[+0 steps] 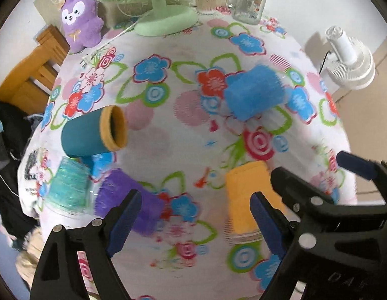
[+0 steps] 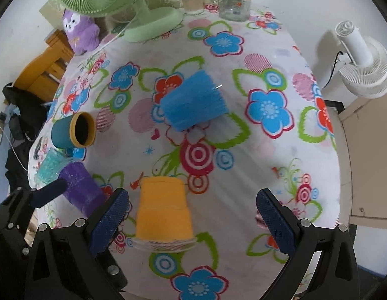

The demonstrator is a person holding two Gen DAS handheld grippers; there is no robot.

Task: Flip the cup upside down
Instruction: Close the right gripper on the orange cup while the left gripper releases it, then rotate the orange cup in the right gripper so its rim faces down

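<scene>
A teal cup with an orange rim [image 1: 93, 132] stands mouth-up at the table's left; it also shows in the right wrist view [image 2: 72, 131]. A yellow cup [image 2: 163, 207] stands upside down near the front. A blue cup [image 2: 193, 102] stands upside down at the centre. A purple cup [image 2: 80, 190] and a clear teal cup [image 2: 49, 166] stand upside down at the left. My left gripper [image 1: 193, 222] is open and empty, between the purple cup [image 1: 129, 200] and the yellow cup [image 1: 248, 197]. My right gripper [image 2: 190, 220] is open and empty, its jaws standing wide around the yellow cup.
At the back of the flowered tablecloth [image 2: 243, 175] stand a green fan [image 2: 148, 22], a purple plush toy [image 2: 80, 33], a glass mug jar [image 2: 234, 0] and a small white jar [image 2: 192, 1]. A white fan [image 2: 363, 67] stands beyond the right edge. A wooden chair [image 1: 28, 75] is left.
</scene>
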